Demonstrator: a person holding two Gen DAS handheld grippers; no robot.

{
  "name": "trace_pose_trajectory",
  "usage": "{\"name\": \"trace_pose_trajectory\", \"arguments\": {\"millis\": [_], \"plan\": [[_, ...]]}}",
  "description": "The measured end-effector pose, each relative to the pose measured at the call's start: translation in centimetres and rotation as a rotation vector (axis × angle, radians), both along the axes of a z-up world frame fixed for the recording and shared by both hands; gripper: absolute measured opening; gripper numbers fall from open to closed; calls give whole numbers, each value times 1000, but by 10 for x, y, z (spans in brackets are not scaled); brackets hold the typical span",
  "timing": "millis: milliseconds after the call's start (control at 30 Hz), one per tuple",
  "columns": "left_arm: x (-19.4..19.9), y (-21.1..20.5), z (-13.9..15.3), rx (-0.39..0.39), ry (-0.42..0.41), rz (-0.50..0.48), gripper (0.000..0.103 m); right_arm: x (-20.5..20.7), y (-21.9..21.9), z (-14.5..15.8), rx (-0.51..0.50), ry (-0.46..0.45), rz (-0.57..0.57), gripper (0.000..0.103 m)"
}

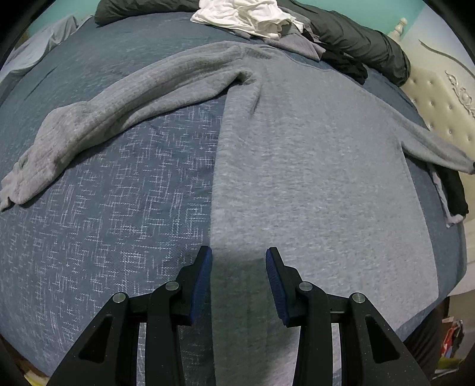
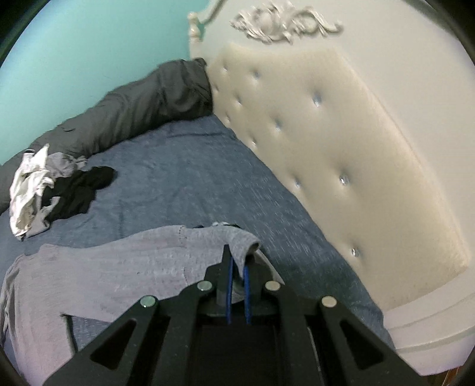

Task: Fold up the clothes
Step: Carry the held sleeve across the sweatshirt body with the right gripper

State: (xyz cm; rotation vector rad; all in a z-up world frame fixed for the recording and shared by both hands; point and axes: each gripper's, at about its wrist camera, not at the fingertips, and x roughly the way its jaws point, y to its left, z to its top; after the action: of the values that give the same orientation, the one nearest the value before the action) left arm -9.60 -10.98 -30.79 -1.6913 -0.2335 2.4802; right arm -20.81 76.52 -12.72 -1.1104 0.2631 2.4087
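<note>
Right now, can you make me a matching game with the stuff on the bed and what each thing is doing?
Things:
1. right gripper
2. left gripper
3. white clothes
4. headboard

States:
A. crumpled in the pile at the far side of the bed
B. open, nothing between its pads, over the grey sweater
C. cream, padded, with shiny buttons
D. pinching the sweater's sleeve cuff

Pairs: 1-D, 2-B, 3-A, 4-C

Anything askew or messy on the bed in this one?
Yes. The grey sweater lies flat but crooked, one sleeve flung sideways. A crumpled heap of unfolded clothes sits at the bedspread's far edge.
</note>
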Motion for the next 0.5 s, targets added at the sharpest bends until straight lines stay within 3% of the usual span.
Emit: {"name": "trace_pose_trajectory", "arguments": {"millis": [200, 400, 467, 500], "plan": [[-6, 6, 3, 11, 9, -13, 41, 16, 15, -12, 9, 23, -106, 14], [-12, -4, 18, 37, 55, 1, 42, 38, -12, -17, -31, 70, -44, 19], [-14, -10, 25, 47, 77, 5, 54, 44, -28, -19, -56, 94, -15, 21], [-15, -12, 29, 52, 88, 7, 56, 47, -38, -22, -69, 107, 4, 24]]}}
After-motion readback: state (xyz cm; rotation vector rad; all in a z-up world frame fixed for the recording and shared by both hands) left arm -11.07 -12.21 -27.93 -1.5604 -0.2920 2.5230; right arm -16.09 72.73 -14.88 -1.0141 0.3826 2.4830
